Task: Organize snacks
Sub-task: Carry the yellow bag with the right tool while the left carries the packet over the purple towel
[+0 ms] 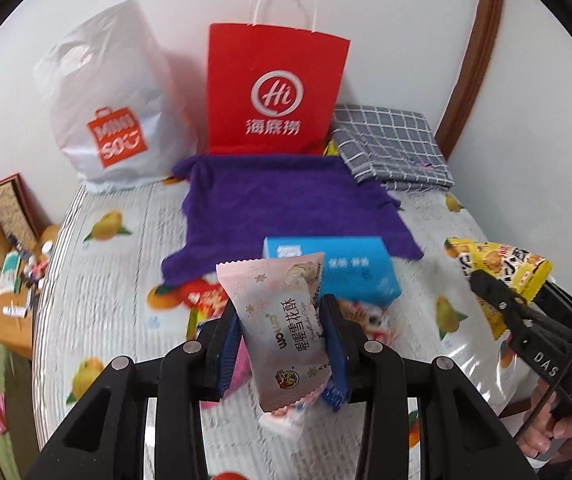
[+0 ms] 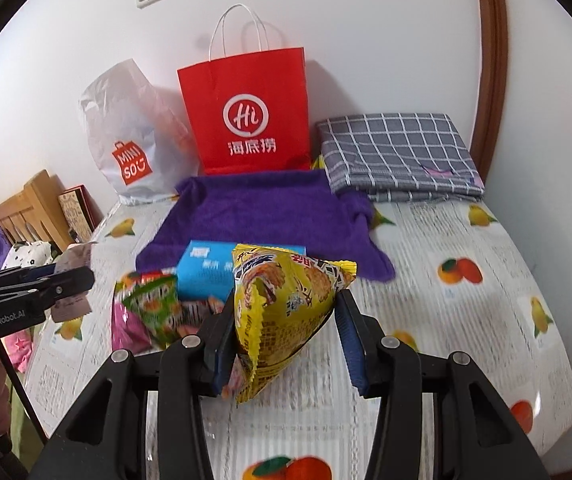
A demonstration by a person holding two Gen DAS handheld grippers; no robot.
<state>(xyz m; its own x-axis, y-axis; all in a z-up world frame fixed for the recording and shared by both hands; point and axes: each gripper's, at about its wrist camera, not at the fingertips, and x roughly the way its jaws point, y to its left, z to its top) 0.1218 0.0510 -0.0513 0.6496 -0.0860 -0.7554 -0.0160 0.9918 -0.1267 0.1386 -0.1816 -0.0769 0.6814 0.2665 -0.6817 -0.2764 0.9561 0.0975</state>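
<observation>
My left gripper (image 1: 282, 316) is shut on a pink snowflake-crisp packet (image 1: 286, 328), held upright above the table. My right gripper (image 2: 286, 316) is shut on a yellow snack bag (image 2: 282, 308), also lifted; the bag also shows in the left wrist view (image 1: 497, 268) at the right. A purple towel (image 1: 286, 204) lies spread in front of a red paper bag (image 1: 274, 92). A blue box (image 1: 345, 268) sits at the towel's near edge. Several loose snack packets (image 2: 150, 312) lie left of the box. The left gripper also shows in the right wrist view (image 2: 66, 280).
A white Miniso plastic bag (image 1: 114, 104) stands left of the red bag against the wall. A folded grey checked cloth (image 1: 393, 144) lies at the back right. The table has a fruit-print cover (image 2: 465, 320). Clutter and a wooden frame (image 2: 26, 208) are past the left edge.
</observation>
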